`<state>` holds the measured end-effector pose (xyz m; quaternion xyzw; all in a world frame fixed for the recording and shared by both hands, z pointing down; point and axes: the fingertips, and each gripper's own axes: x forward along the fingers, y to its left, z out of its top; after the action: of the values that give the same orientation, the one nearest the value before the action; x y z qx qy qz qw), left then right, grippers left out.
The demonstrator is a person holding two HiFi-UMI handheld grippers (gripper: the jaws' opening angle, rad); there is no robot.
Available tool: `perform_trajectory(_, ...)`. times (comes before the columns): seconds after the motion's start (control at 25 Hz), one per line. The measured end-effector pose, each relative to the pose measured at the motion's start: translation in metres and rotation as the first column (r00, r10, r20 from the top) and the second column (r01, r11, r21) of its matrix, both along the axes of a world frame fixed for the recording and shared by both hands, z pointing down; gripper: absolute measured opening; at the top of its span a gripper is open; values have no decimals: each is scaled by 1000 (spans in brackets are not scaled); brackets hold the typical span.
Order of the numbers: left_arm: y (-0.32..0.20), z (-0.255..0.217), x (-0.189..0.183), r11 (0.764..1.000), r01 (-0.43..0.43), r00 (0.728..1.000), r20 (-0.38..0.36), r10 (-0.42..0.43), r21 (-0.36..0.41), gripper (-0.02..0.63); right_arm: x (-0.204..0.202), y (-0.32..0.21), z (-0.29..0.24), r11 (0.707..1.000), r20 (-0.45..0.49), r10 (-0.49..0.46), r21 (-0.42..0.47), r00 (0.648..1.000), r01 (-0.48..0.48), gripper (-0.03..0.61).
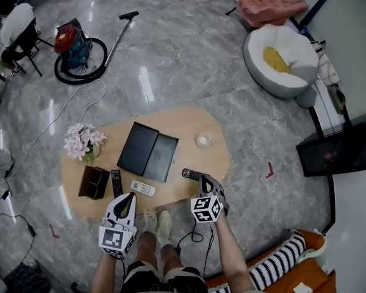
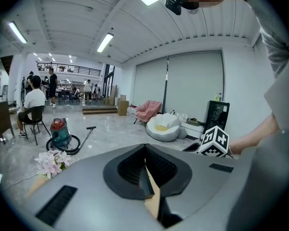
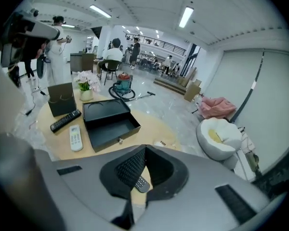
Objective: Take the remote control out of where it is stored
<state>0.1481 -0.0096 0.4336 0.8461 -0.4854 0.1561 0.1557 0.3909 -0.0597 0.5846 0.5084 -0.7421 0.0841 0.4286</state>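
- Progress: the black box (image 1: 147,151) stands open on the wooden table (image 1: 189,124), drawer pulled out and showing nothing inside; no remote is left in it, so the taking-out looks done or all but done
- The likeliest task remote, a black remote (image 1: 191,174), lies flat on the table near its front edge, well apart from the box and just beyond the right gripper (image 3: 144,153); which remote came from the box I cannot tell
- Right gripper: jaws pressed together with nothing between them; the remote's button end shows past them, lying on the table, not gripped
- Left gripper (image 2: 145,150): jaws closed tip to tip, empty; it hangs over the near edge of the table
- What is left, as I judge it: little or nothing, perhaps closing the box
- Count, remotes: three; two black, the second black remote (image 1: 116,183) beside a white remote (image 1: 143,188)
- Count, other table things: one box; one brown paper bag (image 1: 94,182); one vase of pink flowers (image 1: 82,143); one small white object (image 1: 203,141)
- Count, floor: one vacuum cleaner (image 1: 73,44); one beanbag chair (image 1: 280,57)
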Motion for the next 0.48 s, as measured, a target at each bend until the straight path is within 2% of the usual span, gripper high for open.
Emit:
perform_trajectory(0.28,-5,-42,-2,999,4,1000,12,-4,51,8,-29,-1,-67,995,165,58,69,985,-70,8)
perform_trajectory(0.48,0,-75,-5,995,17,999,27,-20,95,8,-48,3,-116,990,249,37,123,968,-70,8)
